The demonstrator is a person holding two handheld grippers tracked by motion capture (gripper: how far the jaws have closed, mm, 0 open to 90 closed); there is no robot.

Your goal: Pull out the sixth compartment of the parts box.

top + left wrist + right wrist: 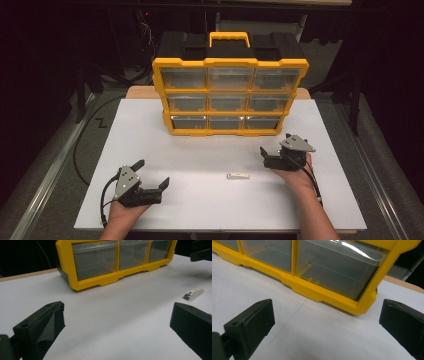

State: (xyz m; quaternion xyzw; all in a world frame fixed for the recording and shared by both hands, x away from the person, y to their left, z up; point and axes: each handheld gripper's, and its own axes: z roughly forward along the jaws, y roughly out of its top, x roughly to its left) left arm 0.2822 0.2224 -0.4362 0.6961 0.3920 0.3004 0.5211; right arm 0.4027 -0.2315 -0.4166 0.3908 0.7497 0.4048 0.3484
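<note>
In front of the yellow drawer cabinet (230, 95), on the white surface (200, 165), both the left gripper (152, 177) and right gripper (274, 147) are held with jaws wide open and empty, a reach toward the nail clipper (238, 175) between them seemingly being called for next.

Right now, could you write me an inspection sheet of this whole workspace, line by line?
Surface: white table top, flat, on a wooden board that shows at the far edge.
Job's things: small silvery nail clipper lying flat between the hands; yellow drawer organizer upright at the far side, nine clear drawers, all pushed in.
Clutter: nothing seen.
Grippers: left hand-held gripper resting on the table, jaws wide apart, holding nothing; right hand-held gripper jaws apart, holding nothing, facing the organizer's bottom right drawer.
Cables: black cable trails from the left one; another along the right forearm; a loop on the floor.
Surroundings: dark room, grey floor.
</note>
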